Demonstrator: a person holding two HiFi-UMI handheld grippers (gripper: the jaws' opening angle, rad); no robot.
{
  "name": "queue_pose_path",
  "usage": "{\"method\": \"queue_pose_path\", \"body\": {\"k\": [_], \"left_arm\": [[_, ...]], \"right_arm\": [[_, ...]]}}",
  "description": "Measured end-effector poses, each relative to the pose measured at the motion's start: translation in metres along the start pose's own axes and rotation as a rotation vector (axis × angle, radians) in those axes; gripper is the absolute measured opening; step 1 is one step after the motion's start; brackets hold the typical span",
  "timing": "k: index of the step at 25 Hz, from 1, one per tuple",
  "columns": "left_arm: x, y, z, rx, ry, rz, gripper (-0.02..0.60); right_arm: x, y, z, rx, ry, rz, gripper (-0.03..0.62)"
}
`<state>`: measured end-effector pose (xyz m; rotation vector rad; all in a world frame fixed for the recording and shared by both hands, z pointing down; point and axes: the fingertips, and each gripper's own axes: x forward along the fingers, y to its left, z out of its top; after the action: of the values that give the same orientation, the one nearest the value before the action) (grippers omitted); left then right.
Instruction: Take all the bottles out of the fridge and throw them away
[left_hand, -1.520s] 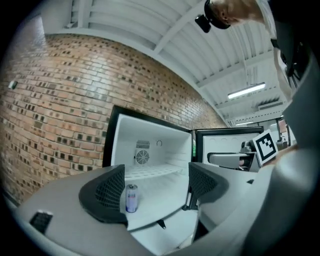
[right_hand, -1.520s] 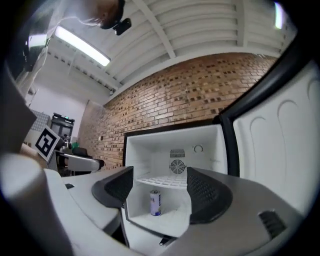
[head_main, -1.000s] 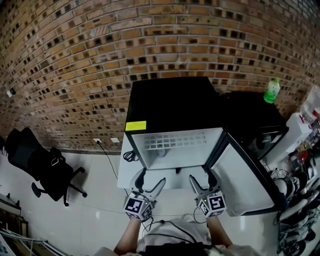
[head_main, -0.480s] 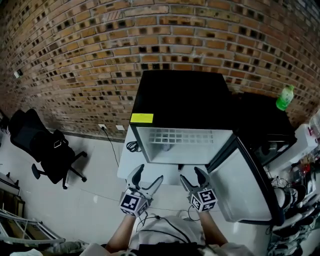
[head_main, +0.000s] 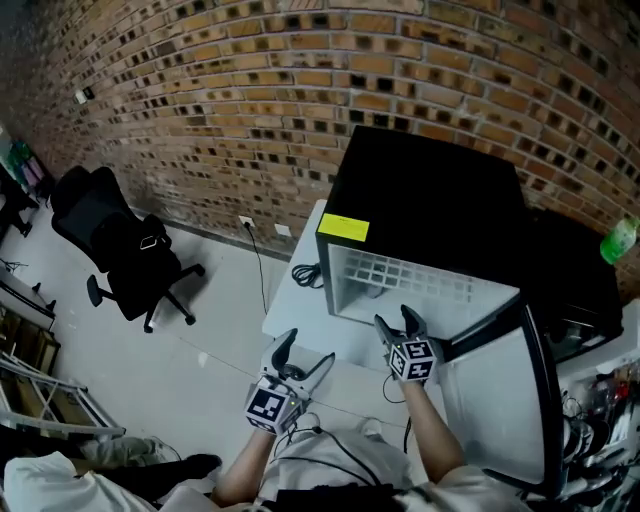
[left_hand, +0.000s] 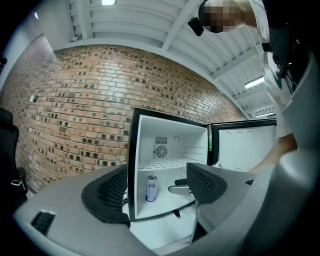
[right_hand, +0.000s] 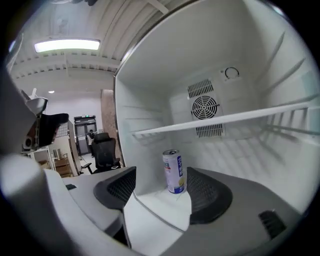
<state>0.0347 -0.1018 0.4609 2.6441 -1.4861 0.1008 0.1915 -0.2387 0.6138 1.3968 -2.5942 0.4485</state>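
I've just pushed the right gripper (head_main: 397, 322) up to the fridge (head_main: 420, 200) mouth, its jaws narrowed to half-open around nothing yet, with the can (right_hand: 173, 171) upright ahead at lower centre of its view, while the left gripper (head_main: 303, 352) hangs back, wide and empty.

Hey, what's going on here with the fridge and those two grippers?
A person holds a gripper in each hand at a small open fridge. The right gripper is at the opening, aimed at a can standing on the fridge floor. Its jaws have just been closing partway but stand open, the can ahead of them and ungripped. The left gripper hangs back, open and empty.
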Motion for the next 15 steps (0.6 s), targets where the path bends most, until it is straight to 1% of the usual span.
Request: {"method": "queue_pose_path", "body": {"k": [2,5,8,15], "left_arm": [[-0.009,0.009,0.001,-0.024,0.008,0.042,0.353],[-0.023,0.023,-0.012,-0.018,0.029,0.091,0.353],[-0.034,0.032,-0.011,-0.064,0.038,0.157,0.353],[-0.052,0.042,-0.023,-0.028,0.069,0.221,0.353]], "right_arm": [[0.022,-0.011,-0.008,0.001,0.032,-0.008,0.327],[0.053,-0.023,-0.019,0.005,0.081,-0.022,0.327],[0.080,-0.028,-0.024,-0.007,0.106,-0.020,0.327],[0.122,-0.034,-0.024,-0.022,0.128,-0.011,0.327]]}}
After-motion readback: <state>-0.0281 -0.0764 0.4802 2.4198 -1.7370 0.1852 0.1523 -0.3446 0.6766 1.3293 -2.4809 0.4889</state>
